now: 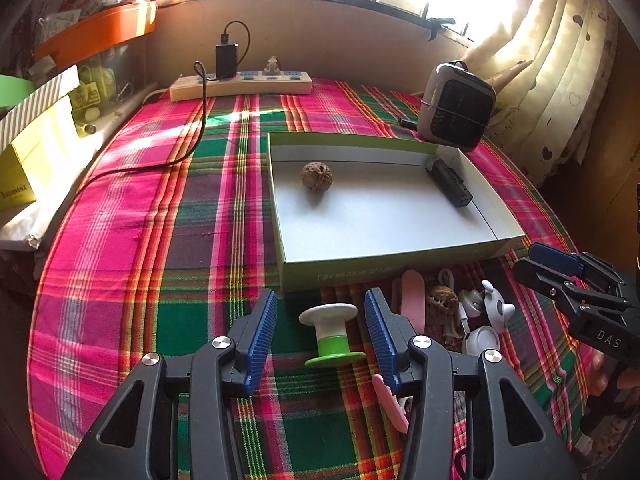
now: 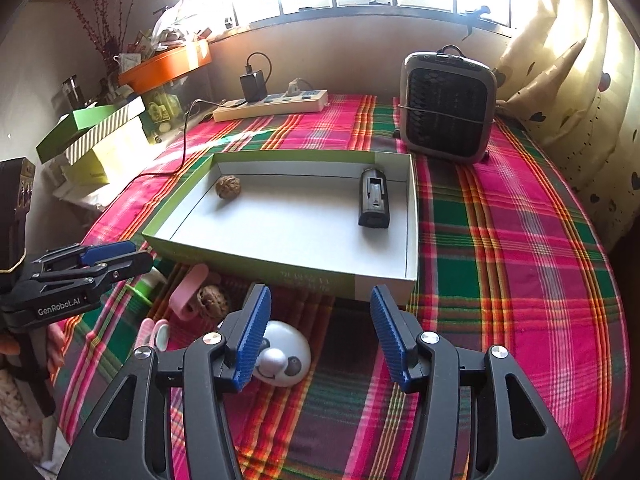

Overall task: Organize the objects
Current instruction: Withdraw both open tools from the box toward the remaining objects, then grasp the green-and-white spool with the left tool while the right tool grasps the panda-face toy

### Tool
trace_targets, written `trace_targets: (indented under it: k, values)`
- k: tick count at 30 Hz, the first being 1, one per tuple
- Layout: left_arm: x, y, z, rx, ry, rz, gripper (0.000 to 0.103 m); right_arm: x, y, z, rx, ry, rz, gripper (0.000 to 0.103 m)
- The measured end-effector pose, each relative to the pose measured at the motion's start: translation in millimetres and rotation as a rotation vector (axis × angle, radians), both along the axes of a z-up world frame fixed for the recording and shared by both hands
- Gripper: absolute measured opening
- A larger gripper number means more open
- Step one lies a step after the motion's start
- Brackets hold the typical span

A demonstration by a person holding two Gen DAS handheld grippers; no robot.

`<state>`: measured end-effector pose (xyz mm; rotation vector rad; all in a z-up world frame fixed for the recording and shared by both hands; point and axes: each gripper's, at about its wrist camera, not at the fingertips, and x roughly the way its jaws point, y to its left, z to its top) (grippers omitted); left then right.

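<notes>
left hand-held gripper (image 1: 320,332): open around spool (image 1: 332,336), pads clear | right hand-held gripper (image 2: 318,336): open, empty, beside panda toy (image 2: 286,360) | box (image 1: 360,270) mid-bench holds walnut (image 1: 317,175) | risk: spool rolls if pinched off-centre

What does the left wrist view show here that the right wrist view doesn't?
Only the left wrist view shows the white and green plastic spool whole, lying between the open left tool's pads. Only the right wrist view shows the white dome-shaped panda-face toy by the open right tool's left pad. Both show the shallow green cardboard box, holding a brown walnut and a black rectangular device.
</notes>
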<state>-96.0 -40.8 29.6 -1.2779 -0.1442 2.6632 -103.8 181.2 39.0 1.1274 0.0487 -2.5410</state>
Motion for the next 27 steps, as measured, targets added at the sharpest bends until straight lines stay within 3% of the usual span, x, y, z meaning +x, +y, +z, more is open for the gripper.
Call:
trace_targets:
  k: [15,27]
  values:
    - [6.2,4.3,-15.0,0.013,-0.05,-0.012,0.045,11.7,-10.9,-20.2,-0.006,-0.057,0.047,0.054]
    - [3.0,6.9,-23.4,-0.004,-0.068,-0.018,0.045,9.5,-7.5,-28.2,0.032,-0.068,0.023,0.056]
